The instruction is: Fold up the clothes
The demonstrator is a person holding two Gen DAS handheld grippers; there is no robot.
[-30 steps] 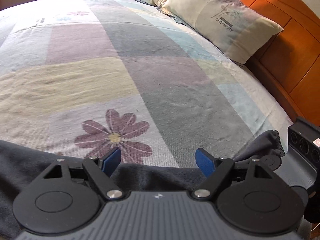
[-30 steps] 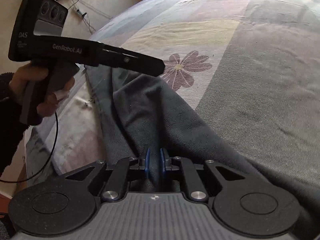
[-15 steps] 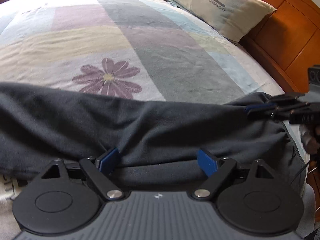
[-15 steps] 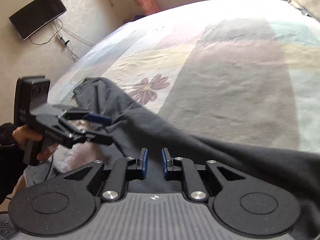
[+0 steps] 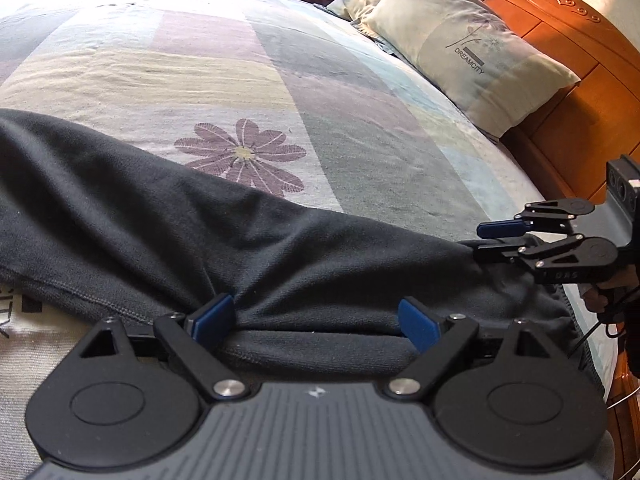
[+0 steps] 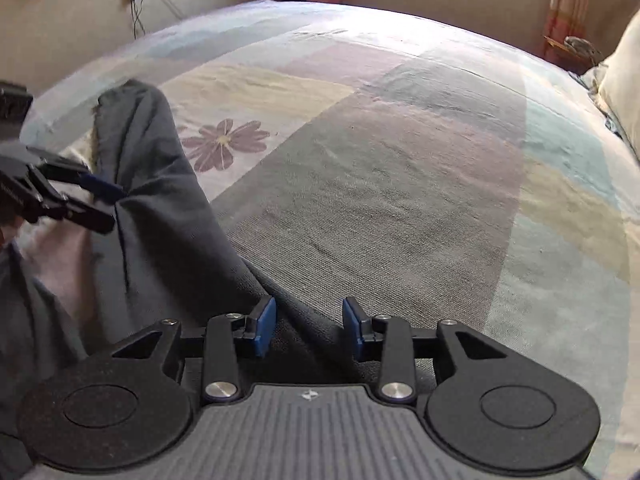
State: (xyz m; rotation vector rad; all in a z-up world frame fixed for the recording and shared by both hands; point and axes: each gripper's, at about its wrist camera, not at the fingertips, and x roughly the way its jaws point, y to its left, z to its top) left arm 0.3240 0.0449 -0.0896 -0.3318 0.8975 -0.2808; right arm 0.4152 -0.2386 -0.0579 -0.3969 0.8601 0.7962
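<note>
Dark clothing (image 5: 248, 248) is spread along the near edge of the bedspread (image 5: 360, 120), beside its purple flower (image 5: 242, 156). Both the left gripper (image 5: 314, 318) and the right gripper (image 6: 309, 326) are seen opening, with cloth lying loose between the parted jaws.

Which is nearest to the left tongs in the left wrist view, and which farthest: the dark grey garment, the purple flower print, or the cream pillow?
1. Dark grey garment, between the opening left tongs.
2. Purple flower print, straight ahead on the bedcover.
3. Cream pillow, far right, by the headboard.

- The dark garment (image 5: 280, 248) runs off the left wrist view's left edge (its full shape stays unknown).
- In the right wrist view the left tongs (image 6: 96, 204) are blurred, their handle cut off.
</note>
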